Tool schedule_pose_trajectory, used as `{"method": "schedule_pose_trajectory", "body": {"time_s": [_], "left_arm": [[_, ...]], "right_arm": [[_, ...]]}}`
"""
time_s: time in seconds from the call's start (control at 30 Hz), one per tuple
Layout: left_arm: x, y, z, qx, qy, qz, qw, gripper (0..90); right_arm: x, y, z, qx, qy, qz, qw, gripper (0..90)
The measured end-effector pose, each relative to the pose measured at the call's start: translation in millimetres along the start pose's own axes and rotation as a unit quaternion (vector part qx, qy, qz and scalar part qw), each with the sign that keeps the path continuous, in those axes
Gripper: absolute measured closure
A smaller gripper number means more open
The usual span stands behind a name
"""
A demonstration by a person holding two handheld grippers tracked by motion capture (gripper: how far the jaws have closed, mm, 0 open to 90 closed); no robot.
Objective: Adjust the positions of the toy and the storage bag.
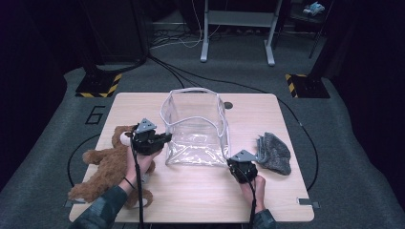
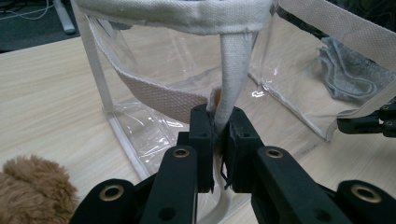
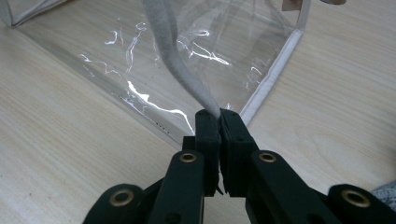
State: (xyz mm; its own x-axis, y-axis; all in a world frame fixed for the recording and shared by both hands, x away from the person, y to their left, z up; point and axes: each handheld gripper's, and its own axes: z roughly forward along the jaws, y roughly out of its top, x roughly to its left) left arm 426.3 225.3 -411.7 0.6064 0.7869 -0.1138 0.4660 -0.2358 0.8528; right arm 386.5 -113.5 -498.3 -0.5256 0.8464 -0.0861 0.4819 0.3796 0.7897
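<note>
Two white straps between clamped pads.

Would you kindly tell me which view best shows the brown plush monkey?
The high view: the brown plush monkey lies whole by the table's left edge. The left gripper view catches one furry corner.

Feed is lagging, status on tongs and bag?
Left tongs shut on white strap. Right tongs shut on strap too. Clear bag open, upright. Nothing blocking.

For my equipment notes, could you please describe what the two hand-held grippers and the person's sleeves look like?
Both the left gripper and the right gripper are black, each topped by a grey three-cornered plate and trailing a black cable. Their jaws are black blocks on arms with brass-coloured rivets. The sleeves are dark.
</note>
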Motion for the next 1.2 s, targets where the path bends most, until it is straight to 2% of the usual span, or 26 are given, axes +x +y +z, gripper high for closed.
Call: {"method": "schedule_pose_trajectory", "body": {"time_s": [0.13,0.17,0.47,0.63,0.67,0.77,0.83,0.87,0.93,0.97,1.03,1.13,1.17,1.2], "left_arm": [[-4.0,-3.0,-2.6,-0.003,0.0,0.006,1.0,82.9],[-4.6,-3.6,-3.5,-0.003,-0.002,0.007,1.0,82.9],[-9.5,-9.1,-7.2,-0.009,-0.009,0.004,0.9999,82.9],[-11.7,-11.4,-8.4,-0.012,-0.018,-0.006,0.9997,82.7],[-12.1,-11.7,-8.4,-0.013,-0.016,-0.002,0.9998,82.5],[-10.4,-12.6,-8.0,-0.017,-0.016,-0.008,0.9997,80.9],[-8.2,-12.7,-7.6,-0.015,-0.012,-0.018,0.9997,71.7],[-7.8,-12.6,-7.8,-0.011,-0.005,-0.02,0.9997,63.3],[-6.1,-13.0,-10.5,-0.004,0.009,-0.021,0.9997,52.5],[-5.1,-13.3,-11.9,-0.002,0.016,-0.022,0.9996,46.4],[-1.6,-13.4,-15.7,0.004,0.025,-0.023,0.9994,36.2],[2.7,-13.7,-19.7,0.006,0.032,-0.028,0.9991,25.8],[5.2,-13.3,-22.6,0.009,0.041,-0.029,0.9987,24.2],[5.2,-13.3,-22.6,0.009,0.041,-0.029,0.9987,20.9]], "right_arm": [[-1.0,-2.2,-2.6,-0.002,0.003,-0.005,1.0,87.2],[-0.9,-2.8,-3.5,0.0,0.006,0.0,1.0,87.2],[0.4,-10.0,-10.9,-0.008,0.007,-0.001,0.9999,87.2],[0.3,-13.6,-14.6,-0.009,0.008,0.005,0.9999,87.1],[0.8,-14.3,-15.3,-0.01,0.007,0.004,0.9999,87.1],[0.4,-14.9,-15.4,-0.012,0.006,0.001,0.9999,86.2],[-1.2,-14.6,-14.9,-0.01,0.009,0.01,0.9999,79.0],[-1.9,-15.1,-14.9,-0.012,0.008,0.015,0.9998,72.7],[-4.2,-15.4,-15.5,-0.006,0.005,0.019,0.9998,55.8],[-5.3,-16.2,-16.9,-0.003,-0.001,0.028,0.9996,52.0],[-8.6,-18.1,-19.8,-0.003,0.002,0.035,0.9994,39.8],[-14.5,-22.7,-25.3,-0.008,0.003,0.043,0.9991,28.3],[-15.4,-24.0,-26.1,-0.008,0.002,0.045,0.999,25.7],[-15.4,-24.0,-26.1,-0.008,0.002,0.045,0.999,25.7]]}}
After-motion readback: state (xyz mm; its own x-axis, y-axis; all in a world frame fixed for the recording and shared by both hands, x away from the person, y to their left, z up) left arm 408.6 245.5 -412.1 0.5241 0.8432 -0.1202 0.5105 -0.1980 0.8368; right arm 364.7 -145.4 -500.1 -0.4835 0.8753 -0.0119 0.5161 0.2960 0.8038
